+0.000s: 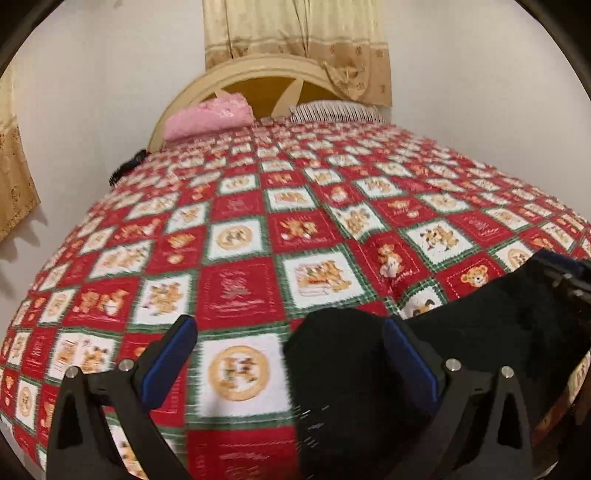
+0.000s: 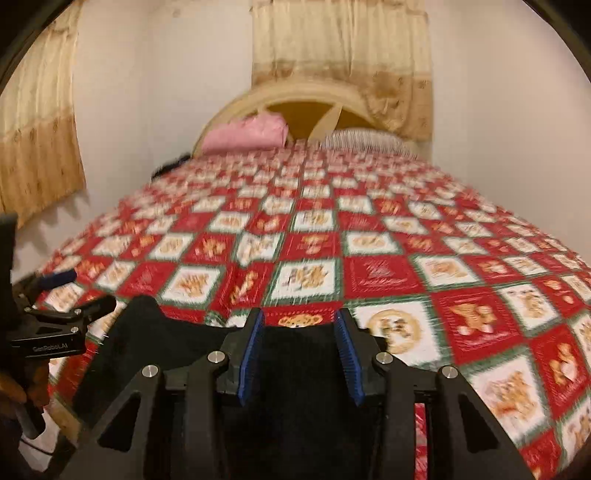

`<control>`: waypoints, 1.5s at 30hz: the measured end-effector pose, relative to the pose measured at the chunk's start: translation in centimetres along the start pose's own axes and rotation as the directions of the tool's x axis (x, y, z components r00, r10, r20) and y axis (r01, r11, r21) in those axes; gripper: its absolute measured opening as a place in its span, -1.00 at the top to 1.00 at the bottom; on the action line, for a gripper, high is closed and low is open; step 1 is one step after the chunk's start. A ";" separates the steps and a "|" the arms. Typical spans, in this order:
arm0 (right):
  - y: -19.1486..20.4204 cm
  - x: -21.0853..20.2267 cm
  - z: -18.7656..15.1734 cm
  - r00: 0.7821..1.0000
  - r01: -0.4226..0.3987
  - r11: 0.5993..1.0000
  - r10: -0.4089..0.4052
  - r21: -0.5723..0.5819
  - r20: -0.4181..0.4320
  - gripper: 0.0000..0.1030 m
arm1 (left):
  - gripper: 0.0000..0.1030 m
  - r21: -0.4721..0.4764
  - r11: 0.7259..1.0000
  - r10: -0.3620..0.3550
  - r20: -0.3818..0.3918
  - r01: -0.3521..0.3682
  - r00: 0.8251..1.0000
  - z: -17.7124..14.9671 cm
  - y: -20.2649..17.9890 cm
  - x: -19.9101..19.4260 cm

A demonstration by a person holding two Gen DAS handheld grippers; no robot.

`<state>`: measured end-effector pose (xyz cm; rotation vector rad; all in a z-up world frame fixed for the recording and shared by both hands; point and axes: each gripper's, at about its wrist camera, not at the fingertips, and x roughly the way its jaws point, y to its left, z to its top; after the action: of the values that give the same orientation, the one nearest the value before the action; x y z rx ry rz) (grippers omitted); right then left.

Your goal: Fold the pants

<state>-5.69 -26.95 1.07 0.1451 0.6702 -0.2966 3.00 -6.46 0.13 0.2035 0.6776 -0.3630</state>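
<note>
jaws of both the left gripper [image 1: 290,354] and right gripper [image 2: 299,349] stand apart over the black pants [image 2: 295,369] on the quilt [image 2: 369,240]; a fold looks laid, regrasping comes next.

Patchwork quilt [image 1: 240,284], pink pillow [image 1: 210,118], curtains [image 1: 295,33]

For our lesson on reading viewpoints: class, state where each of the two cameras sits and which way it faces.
Left wrist: sits on the left tool, facing up the bed cover toward the headboard; its fingers show spread wide, with black pants beside one.
Right wrist: sits on the right tool, facing the same way; its fingers show over the pants, and the left tool is at the left edge.
Shared: pants, bed cover, headboard, pink pillow.
</note>
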 end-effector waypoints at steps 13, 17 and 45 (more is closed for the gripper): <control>-6.8 3.9 -1.4 0.998 0.007 0.957 0.014 0.290 -0.068 0.17 | -1.00 -0.024 0.998 0.056 -0.070 -0.058 0.996 -4.0 -0.4 1.4; -6.6 -1.6 -1.7 0.996 -0.028 0.959 0.001 0.282 0.094 0.17 | -1.00 -0.010 0.998 0.062 -0.068 -0.063 0.996 -3.8 -0.5 0.1; -6.7 -7.6 -9.5 0.999 -0.047 0.974 0.047 0.220 0.007 -0.01 | -1.00 0.029 0.993 0.115 -0.077 -0.113 0.990 -4.9 -2.3 -0.9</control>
<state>-19.07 -29.46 -1.76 0.3717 0.6304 -0.3251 -1.30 -6.85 -3.16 0.2799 0.7355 -0.2553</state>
